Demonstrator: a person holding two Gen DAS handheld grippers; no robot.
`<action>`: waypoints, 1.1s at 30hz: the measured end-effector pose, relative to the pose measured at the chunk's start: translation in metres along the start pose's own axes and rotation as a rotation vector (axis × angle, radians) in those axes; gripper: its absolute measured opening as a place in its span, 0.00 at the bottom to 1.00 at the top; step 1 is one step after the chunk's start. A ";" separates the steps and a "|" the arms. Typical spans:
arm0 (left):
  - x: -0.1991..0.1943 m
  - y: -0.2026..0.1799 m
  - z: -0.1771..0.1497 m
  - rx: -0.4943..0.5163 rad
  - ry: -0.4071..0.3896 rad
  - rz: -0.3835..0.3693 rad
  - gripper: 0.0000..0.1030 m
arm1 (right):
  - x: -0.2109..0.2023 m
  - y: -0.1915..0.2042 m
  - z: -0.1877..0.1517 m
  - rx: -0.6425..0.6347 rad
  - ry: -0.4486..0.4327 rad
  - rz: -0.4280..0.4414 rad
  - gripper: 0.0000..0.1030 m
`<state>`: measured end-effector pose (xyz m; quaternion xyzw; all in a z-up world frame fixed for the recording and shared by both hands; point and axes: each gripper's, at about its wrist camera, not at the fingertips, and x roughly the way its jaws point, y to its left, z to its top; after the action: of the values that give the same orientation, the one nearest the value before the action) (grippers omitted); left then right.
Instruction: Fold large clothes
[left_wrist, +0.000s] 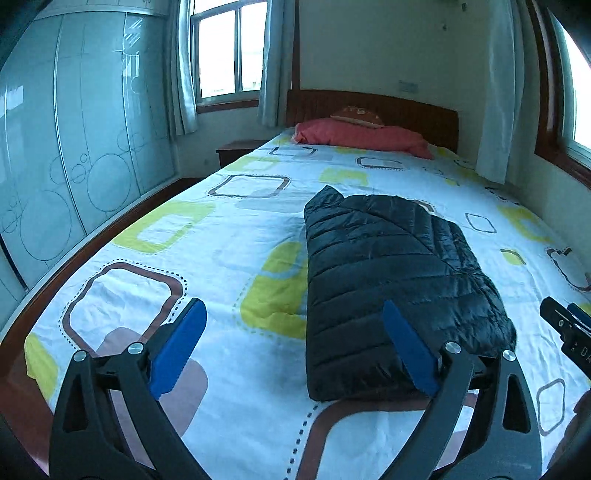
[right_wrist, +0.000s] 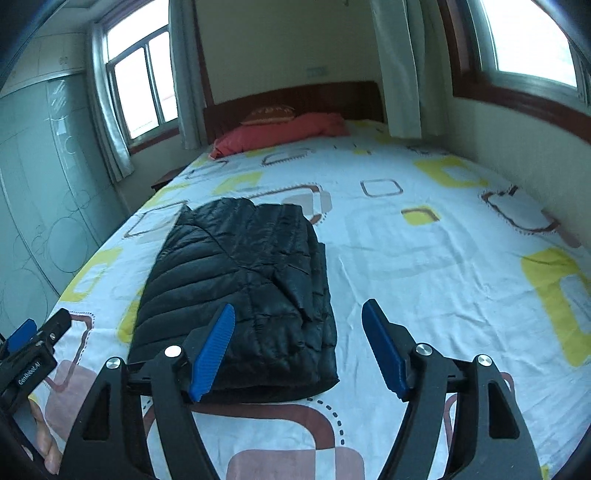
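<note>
A black quilted puffer jacket (left_wrist: 391, 280) lies folded into a compact rectangle on the patterned bed sheet (left_wrist: 229, 229); it also shows in the right wrist view (right_wrist: 243, 295). My left gripper (left_wrist: 295, 343) is open and empty, held above the sheet at the jacket's near left edge. My right gripper (right_wrist: 299, 347) is open and empty, held above the jacket's near right corner. The right gripper's tip shows at the right edge of the left wrist view (left_wrist: 569, 328), and the left gripper shows at the left edge of the right wrist view (right_wrist: 33, 343).
A red pillow or blanket (left_wrist: 362, 136) lies at the wooden headboard (left_wrist: 373, 107). A glass-front wardrobe (left_wrist: 74, 155) stands along the left of the bed. A small nightstand (left_wrist: 236, 151) is at the far left. Curtained windows (right_wrist: 140, 85) are behind and on the right.
</note>
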<state>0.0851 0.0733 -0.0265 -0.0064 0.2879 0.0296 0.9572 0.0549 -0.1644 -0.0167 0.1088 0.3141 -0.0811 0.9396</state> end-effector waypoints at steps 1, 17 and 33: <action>-0.004 -0.001 -0.001 0.001 -0.005 0.001 0.93 | -0.003 0.002 0.000 -0.008 -0.007 -0.001 0.69; -0.018 -0.007 -0.010 0.007 -0.006 -0.001 0.94 | -0.018 0.014 -0.017 -0.042 -0.020 0.005 0.69; -0.022 -0.006 -0.012 0.000 -0.007 -0.005 0.94 | -0.020 0.020 -0.020 -0.050 -0.023 0.018 0.69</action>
<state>0.0605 0.0657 -0.0247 -0.0070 0.2847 0.0273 0.9582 0.0324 -0.1382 -0.0173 0.0871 0.3045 -0.0658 0.9462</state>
